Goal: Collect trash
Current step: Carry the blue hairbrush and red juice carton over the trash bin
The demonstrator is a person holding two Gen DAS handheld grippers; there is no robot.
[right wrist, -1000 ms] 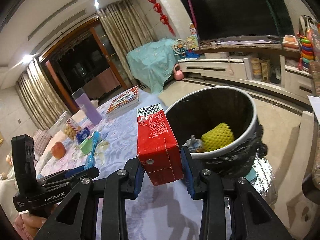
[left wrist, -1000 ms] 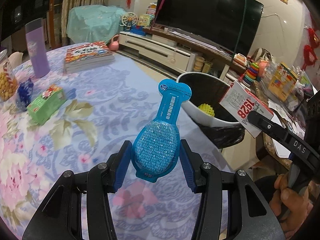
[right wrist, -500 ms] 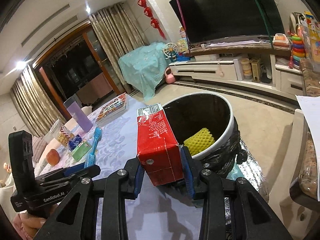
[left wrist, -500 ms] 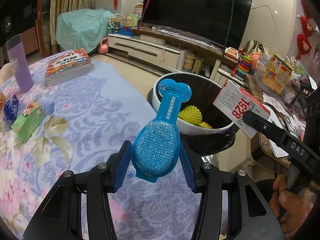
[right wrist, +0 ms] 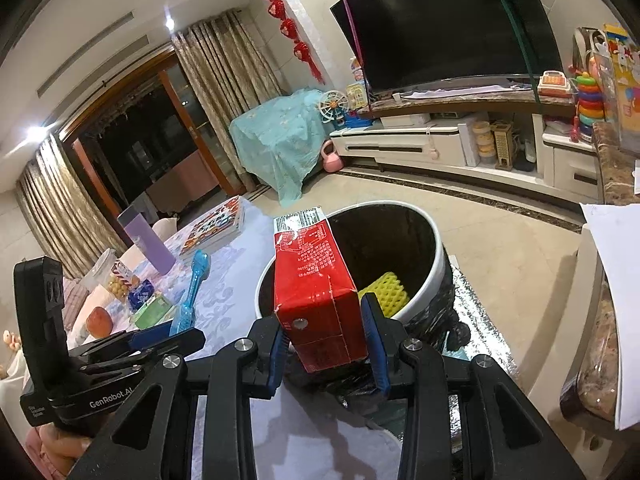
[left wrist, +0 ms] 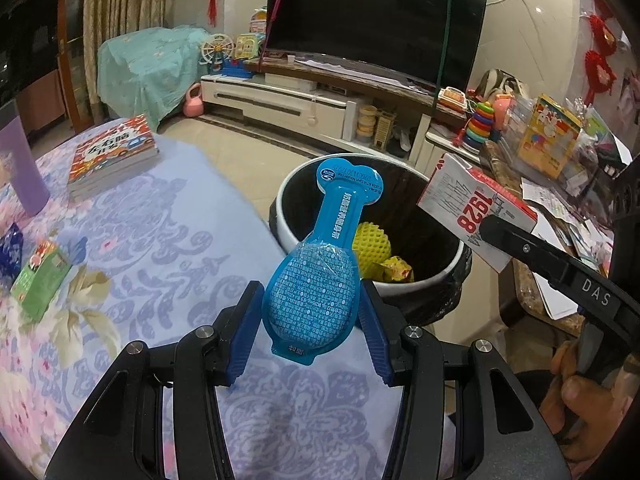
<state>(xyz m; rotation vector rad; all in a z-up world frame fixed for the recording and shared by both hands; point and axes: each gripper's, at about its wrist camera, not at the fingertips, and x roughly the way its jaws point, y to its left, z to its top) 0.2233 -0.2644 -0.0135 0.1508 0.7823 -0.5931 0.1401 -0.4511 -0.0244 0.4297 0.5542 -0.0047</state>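
A stack of books is laid on the floral tabletop, well apart from a purple cup at the left edge. A television is mounted above a white cabinet. A stacking-ring toy is seen to its right.

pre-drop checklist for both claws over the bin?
1. Left claw gripping the blue packet: ok, pads pressed on its round end.
2. Right claw gripping the red carton: ok, pads on both sides.
3. Bin open, with room: ok, only yellow foam net and a wrapper at the bottom.
4. Packet over the bin mouth: cannot tell; its tip overlaps the rim in the left view, but depth is unclear.
5. Carton over the bin mouth: cannot tell; it overlaps the near rim.
6. Claws clear of each other: ok, a gap shows between them in both views.
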